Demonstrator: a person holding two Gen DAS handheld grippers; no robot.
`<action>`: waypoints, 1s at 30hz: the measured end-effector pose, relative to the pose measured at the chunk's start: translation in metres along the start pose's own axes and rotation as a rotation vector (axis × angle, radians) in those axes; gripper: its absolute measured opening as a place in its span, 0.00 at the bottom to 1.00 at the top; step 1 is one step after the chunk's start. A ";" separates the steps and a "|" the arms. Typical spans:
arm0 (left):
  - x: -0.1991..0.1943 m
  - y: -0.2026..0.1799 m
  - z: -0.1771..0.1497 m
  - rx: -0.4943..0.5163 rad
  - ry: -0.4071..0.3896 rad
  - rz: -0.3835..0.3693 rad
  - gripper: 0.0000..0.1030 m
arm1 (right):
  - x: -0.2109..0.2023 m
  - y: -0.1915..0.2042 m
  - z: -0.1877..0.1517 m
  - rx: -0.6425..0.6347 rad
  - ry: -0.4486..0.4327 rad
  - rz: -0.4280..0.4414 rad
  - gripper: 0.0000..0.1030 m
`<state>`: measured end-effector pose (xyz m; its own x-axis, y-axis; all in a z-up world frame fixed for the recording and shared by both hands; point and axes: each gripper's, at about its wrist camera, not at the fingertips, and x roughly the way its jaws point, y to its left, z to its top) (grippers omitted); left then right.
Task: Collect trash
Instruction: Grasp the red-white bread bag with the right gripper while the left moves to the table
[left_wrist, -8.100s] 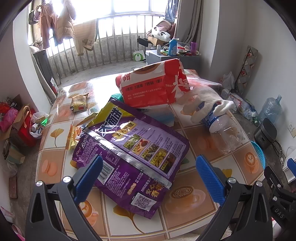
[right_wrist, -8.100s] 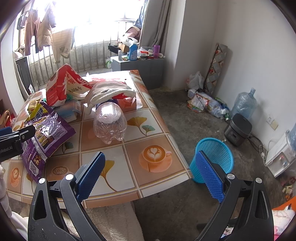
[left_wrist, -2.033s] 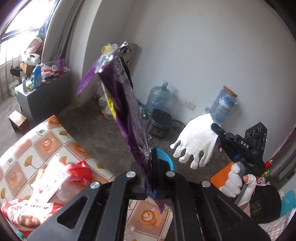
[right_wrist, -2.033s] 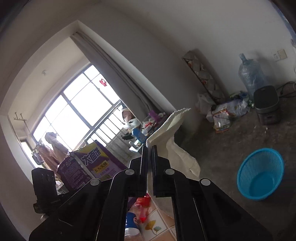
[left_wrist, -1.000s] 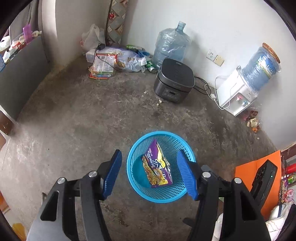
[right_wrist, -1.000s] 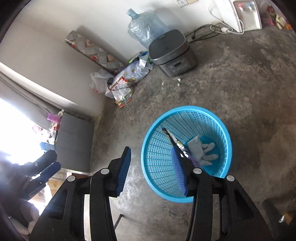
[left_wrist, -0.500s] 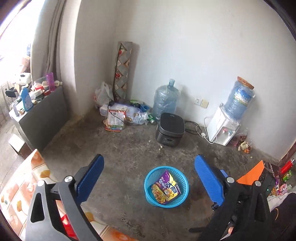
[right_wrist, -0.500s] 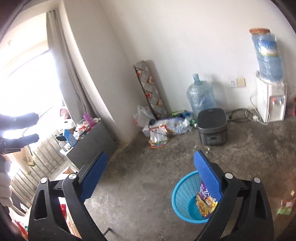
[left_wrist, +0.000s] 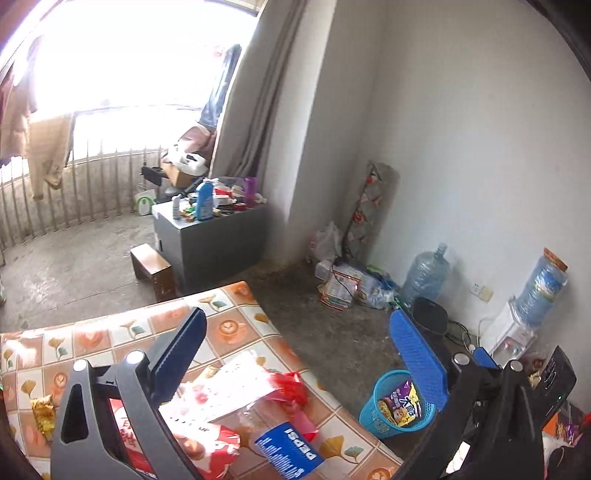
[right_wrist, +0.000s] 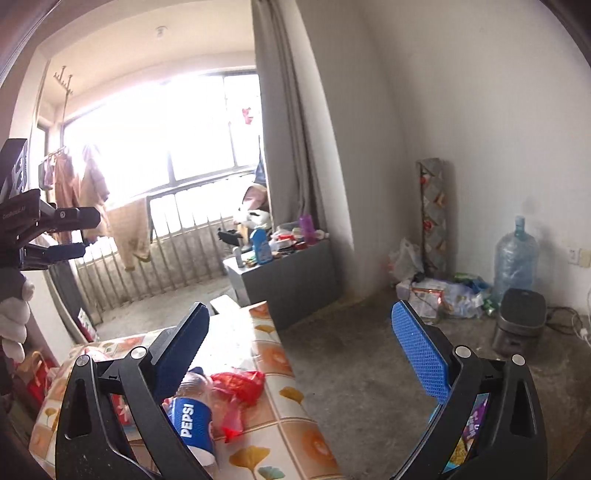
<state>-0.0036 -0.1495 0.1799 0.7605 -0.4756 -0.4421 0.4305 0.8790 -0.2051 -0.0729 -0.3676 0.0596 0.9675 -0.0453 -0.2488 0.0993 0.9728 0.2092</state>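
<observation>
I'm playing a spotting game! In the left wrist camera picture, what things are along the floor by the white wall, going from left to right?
Grey cabinet → white plastic bag → patterned rolled mat → big empty water jug → black rice cooker → water dispenser with its blue bottle.

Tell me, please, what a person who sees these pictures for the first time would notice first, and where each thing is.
The eye goes first to the bright blue basket on the concrete floor beside the table, with a purple snack bag standing in it. Next comes the litter on the patterned tablecloth: a Pepsi bottle lying on its side against a red plastic bag. Behind all this, the sunlit window glares white.
</observation>
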 end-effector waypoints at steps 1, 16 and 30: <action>-0.009 0.012 -0.005 -0.031 -0.016 0.021 0.95 | 0.003 0.007 -0.002 -0.009 0.012 0.025 0.92; -0.081 0.147 -0.067 -0.219 -0.045 0.136 0.95 | 0.010 0.029 -0.007 0.074 0.203 0.188 0.88; -0.081 0.177 -0.119 -0.168 0.001 0.070 0.89 | 0.038 0.117 -0.017 0.048 0.416 0.457 0.70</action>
<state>-0.0469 0.0485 0.0751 0.7850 -0.4133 -0.4615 0.2890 0.9032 -0.3173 -0.0283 -0.2517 0.0585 0.7437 0.4757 -0.4698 -0.2841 0.8609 0.4219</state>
